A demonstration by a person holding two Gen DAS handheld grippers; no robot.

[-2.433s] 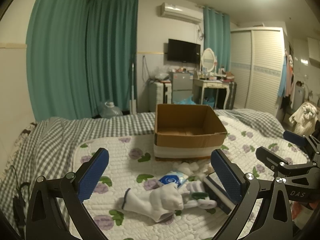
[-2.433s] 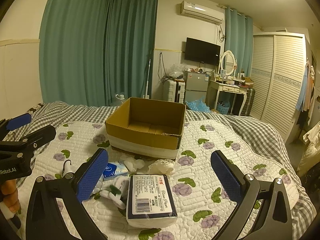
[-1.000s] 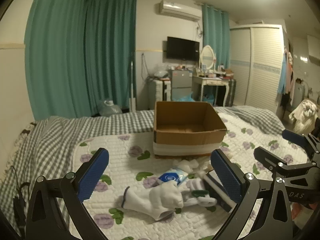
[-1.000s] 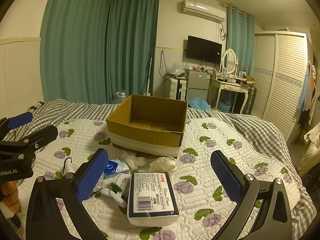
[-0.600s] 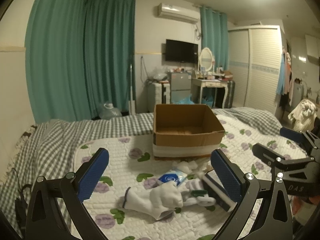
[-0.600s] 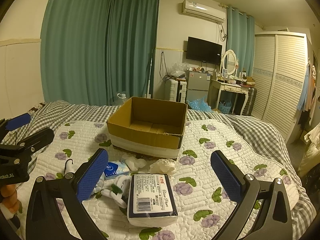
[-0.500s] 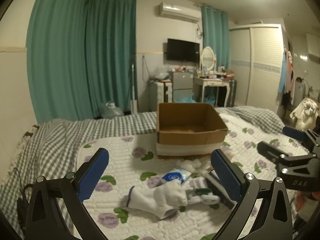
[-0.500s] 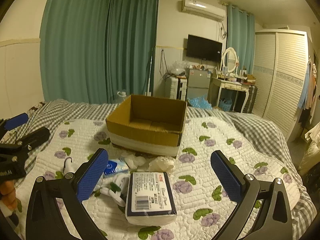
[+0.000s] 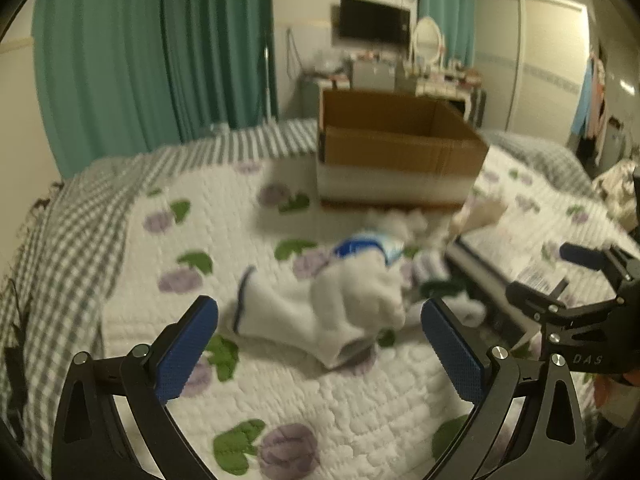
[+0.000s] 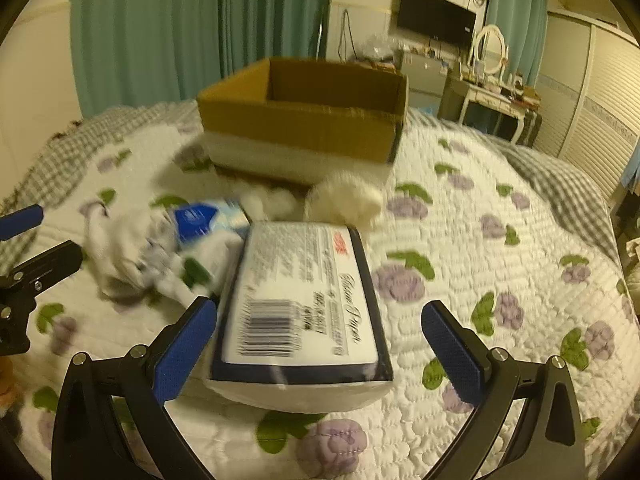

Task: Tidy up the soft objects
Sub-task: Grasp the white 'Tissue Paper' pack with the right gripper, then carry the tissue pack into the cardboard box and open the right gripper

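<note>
My left gripper [image 9: 320, 340] is open, with a white sock [image 9: 320, 312] lying just ahead between its blue pads. My right gripper [image 10: 320, 340] is open around the near end of a tissue pack [image 10: 300, 312] with a dark border and barcode. Behind these lie a small blue-and-white tissue packet [image 9: 366, 246], also in the right wrist view [image 10: 208, 220], a striped sock [image 10: 156, 264] and a cream fluffy bundle [image 10: 344, 200]. An open cardboard box [image 9: 396, 148], also in the right wrist view [image 10: 304, 120], stands behind them on the bed.
The bed has a white quilt with purple flowers [image 10: 500, 260] over a grey checked cover [image 9: 80, 208]. Green curtains, a TV, a dressing table and a wardrobe stand beyond. The right gripper shows at the right edge of the left view [image 9: 576, 292].
Both grippers have dropped and moved forward toward the items; the sock and the tissue pack now sit close between the open pads. The frames are blurred by motion.
</note>
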